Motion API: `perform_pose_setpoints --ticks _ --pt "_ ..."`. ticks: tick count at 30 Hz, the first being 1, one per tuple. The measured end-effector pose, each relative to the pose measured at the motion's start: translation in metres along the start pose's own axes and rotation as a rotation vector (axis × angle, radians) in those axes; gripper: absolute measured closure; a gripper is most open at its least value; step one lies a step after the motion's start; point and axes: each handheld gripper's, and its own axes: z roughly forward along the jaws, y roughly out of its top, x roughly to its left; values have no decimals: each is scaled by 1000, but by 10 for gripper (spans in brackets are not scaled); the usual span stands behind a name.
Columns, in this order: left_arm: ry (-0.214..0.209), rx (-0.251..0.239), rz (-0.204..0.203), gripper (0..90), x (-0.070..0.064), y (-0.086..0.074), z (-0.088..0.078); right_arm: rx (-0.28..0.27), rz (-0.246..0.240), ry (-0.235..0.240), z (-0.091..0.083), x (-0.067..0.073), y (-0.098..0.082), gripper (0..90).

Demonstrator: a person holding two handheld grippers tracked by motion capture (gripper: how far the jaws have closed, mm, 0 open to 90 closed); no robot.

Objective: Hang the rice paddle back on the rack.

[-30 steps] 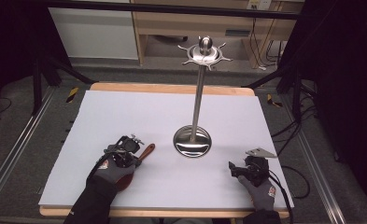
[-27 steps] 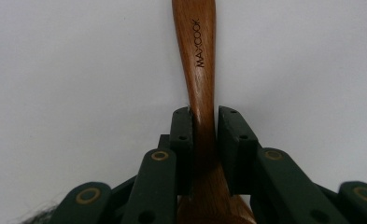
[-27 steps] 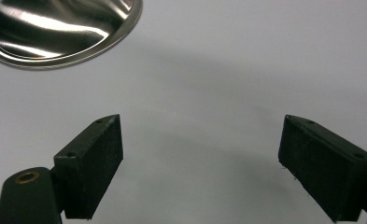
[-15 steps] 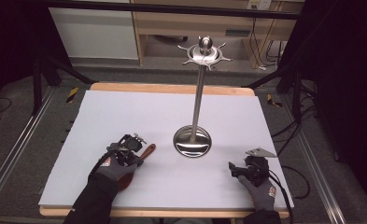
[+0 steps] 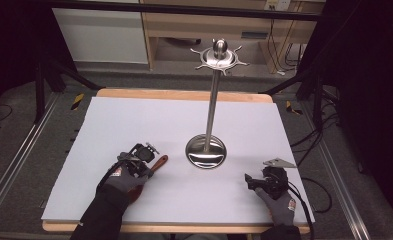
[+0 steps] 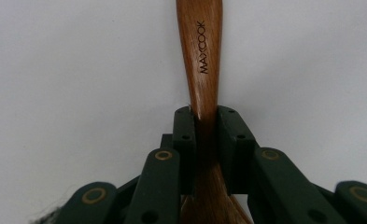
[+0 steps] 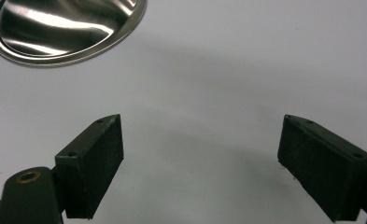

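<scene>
Item: wooden utensil, brown, handle branded MAXCOOK (lettering running along the shaft), lying flat on the white table cover at about 8 o'clock from the table's centre, its handle end pointing toward 2 o'clock in the high view; which kind of utensil head it is carrying cannot be told, as the gloved left hand is covering that end. Left gripper: jaws pressing together on the narrow waist of the wooden utensil, both pads touching the wood, the handle running on toward 12 o'clock in the left gripper view. Metal stand: standing upright near the table's centre, just beside the utensil's handle tip at its 3 o'clock but apart from it, consisting of a round polished base, a slim pole and a top disc with short prongs and a ball knob. Right gripper: jaws standing wide apart with bare white cover between them, resting low at about 5 o'clock on the table, well apart from the utensil; the stand's base is showing at 11 o'clock in the right gripper view. Gloved right hand: holding that gripper near the table's front edge.
</scene>
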Motion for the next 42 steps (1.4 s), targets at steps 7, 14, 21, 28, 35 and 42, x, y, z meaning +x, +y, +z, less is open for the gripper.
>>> perform_pose_setpoints --ticks 7,14,21,28,35,42 --pt "-16 0 6 782 2 0 0 -3 1 5 0 -2 0 148" --pt "-24 -4 4 783 4 0 -1 0 10 11 -1 -2 0 150" --pt "-15 -23 5 783 4 -1 -3 3 2 9 0 -2 0 151" --pt "-13 -63 8 785 1 -3 -12 6 8 14 -1 -2 0 151" --pt "-9 -111 1 785 0 -8 -19 6 3 9 -1 -2 0 151" --pt "-11 -149 -1 786 -1 -12 -27 8 5 10 -1 -2 0 151"
